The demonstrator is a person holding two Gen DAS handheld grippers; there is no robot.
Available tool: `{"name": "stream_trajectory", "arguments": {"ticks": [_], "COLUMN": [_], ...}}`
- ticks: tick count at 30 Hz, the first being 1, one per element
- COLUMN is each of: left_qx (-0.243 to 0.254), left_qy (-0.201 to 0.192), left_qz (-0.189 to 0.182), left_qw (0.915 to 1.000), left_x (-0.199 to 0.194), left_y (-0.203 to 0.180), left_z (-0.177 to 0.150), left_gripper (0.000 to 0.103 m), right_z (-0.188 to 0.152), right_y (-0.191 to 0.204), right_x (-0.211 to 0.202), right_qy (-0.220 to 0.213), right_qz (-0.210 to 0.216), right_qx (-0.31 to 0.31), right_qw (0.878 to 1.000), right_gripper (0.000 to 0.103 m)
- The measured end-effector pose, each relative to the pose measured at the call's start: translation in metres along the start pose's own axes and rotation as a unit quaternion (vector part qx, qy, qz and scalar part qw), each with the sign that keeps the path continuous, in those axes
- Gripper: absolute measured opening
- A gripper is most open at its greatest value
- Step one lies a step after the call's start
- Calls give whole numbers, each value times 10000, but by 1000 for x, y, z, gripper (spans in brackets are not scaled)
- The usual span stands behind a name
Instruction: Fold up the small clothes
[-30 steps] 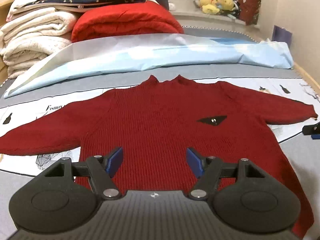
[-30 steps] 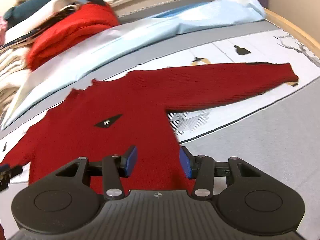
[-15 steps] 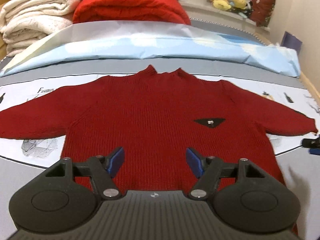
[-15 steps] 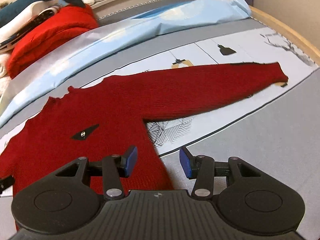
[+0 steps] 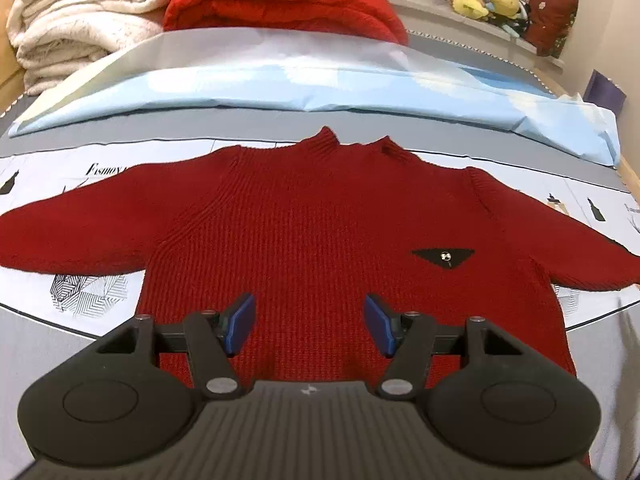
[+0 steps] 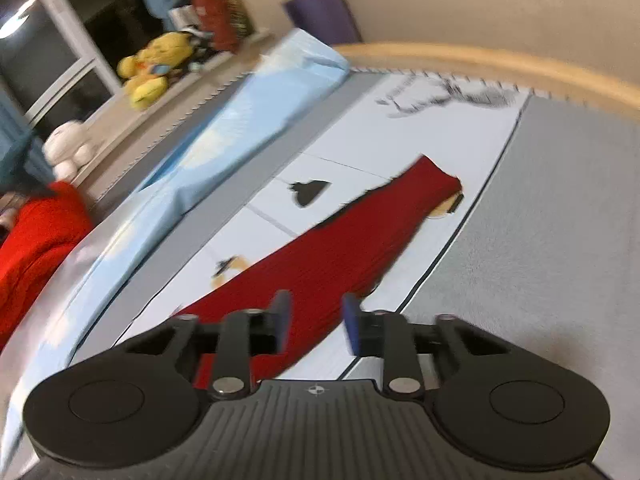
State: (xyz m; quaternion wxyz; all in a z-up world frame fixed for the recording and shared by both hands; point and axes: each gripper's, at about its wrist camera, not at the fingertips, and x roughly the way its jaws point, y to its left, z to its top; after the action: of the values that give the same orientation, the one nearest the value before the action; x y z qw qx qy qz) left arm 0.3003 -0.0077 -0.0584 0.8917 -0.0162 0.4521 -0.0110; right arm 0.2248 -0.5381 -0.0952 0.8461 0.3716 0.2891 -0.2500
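A: What has changed in the last second?

B: Mostly the right gripper (image 6: 314, 322). Its view used to take in the body of the dark red ribbed knit sweater (image 5: 320, 240); now it has swung over and rolled, so the long red sleeve (image 6: 352, 248) runs slantwise from the lower middle of the frame to the cuff at centre right. The picture is smeared, so it was moving fast.

A: And its jaws?

B: They have just been closing, down to a moderate gap. The sleeve shows between the blue pads, but they hang above it and grip nothing.

A: The left gripper (image 5: 306, 324)?

B: It has crept closer over the hem, low in the frame's centre. Its jaws have narrowed a little yet stand fairly wide, empty, with the knit below them.

A: Where does the sweater lie?

B: Flat, face up, sleeves spread, on the grey and white printed bedsheet (image 5: 100, 292), the collar toward the pale blue pillow (image 5: 320, 80) in the upper frame.

A: So what does this mean for the task?

B: I judge folding has not begun; the right hand seems to be lining up on the sleeve for a first fold inward.
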Motion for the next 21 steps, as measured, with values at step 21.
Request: {"name": "stream_trajectory", "arguments": {"ticks": [21], "left_qx": [-334], "left_qy": [89], "left_qz": [346], "left_qw": [9988], "left_x": [9], "left_y": [72], "left_z": [10], "left_gripper": [66], "right_z": [29], "right_y": [27], "right_x": [112], "right_qy": [-893], "right_qz": [-1301], "right_qx": [-749], "right_qw": [9846], "right_gripper": [11]}}
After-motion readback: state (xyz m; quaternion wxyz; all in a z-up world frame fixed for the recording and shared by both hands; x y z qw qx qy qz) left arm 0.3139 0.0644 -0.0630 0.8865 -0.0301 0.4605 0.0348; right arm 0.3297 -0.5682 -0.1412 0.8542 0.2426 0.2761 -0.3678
